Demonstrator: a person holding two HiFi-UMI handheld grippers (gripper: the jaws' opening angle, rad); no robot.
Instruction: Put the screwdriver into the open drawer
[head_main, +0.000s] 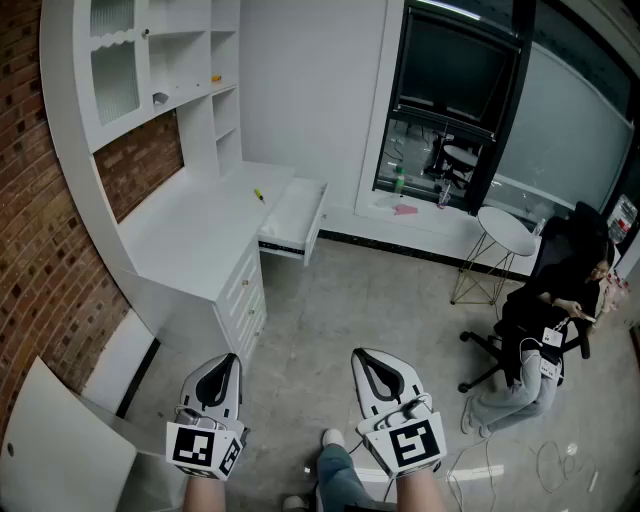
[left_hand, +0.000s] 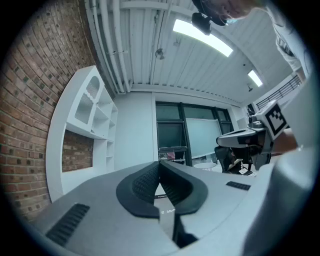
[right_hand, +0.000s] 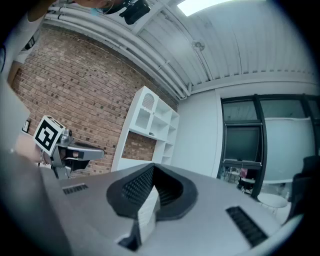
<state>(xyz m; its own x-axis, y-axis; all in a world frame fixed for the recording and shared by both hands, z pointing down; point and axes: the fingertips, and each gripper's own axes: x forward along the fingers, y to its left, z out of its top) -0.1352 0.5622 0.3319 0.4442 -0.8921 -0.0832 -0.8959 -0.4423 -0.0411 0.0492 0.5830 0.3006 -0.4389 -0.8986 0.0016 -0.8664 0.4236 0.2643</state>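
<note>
A small yellow screwdriver (head_main: 258, 194) lies on the white desk (head_main: 190, 240) at the far left, just left of the open white drawer (head_main: 296, 217) that juts out at the desk's far end. Both grippers are held low over the floor, far from the desk. My left gripper (head_main: 228, 358) is shut, with nothing between its dark pads (left_hand: 145, 181). My right gripper (head_main: 365, 356) is shut and empty too, its ribbed pads (right_hand: 142, 186) pressed together. Each gripper view looks level into the room and shows neither the screwdriver nor the drawer.
A white shelf unit (head_main: 150, 60) stands on the desk against a brick wall (head_main: 35, 250). A person sits on a black office chair (head_main: 545, 320) at the right, beside a round white side table (head_main: 505, 232). A white panel (head_main: 60, 455) leans at bottom left. Cables (head_main: 560, 465) lie on the floor.
</note>
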